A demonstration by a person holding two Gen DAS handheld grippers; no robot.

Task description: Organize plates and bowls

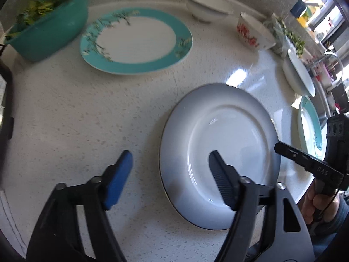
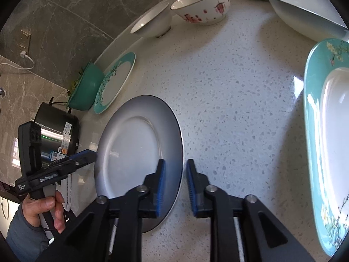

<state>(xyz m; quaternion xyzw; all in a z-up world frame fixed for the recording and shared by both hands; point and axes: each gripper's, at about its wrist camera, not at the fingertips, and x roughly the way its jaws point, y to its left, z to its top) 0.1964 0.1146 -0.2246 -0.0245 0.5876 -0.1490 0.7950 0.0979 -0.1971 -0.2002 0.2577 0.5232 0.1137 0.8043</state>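
Observation:
A grey-rimmed white plate [image 1: 220,155] lies flat on the speckled counter [image 1: 87,113]; it also shows in the right wrist view [image 2: 139,152]. My left gripper [image 1: 170,168] is open, straddling the plate's left edge, one finger over the plate. My right gripper [image 2: 175,181] is open a little, straddling the plate's right rim; I cannot tell whether it touches. A teal-rimmed plate [image 1: 135,41] lies further back. Another teal-rimmed plate [image 2: 327,142] lies at the right. A white bowl [image 1: 207,4] and a red-flowered bowl [image 1: 253,32] stand at the back.
A teal bowl of greens [image 1: 45,26] stands at the back left. A large white dish [image 2: 305,8] sits at the far right. A dark steel cooker [image 2: 56,131] stands beyond the counter's left end. A wall runs behind the counter.

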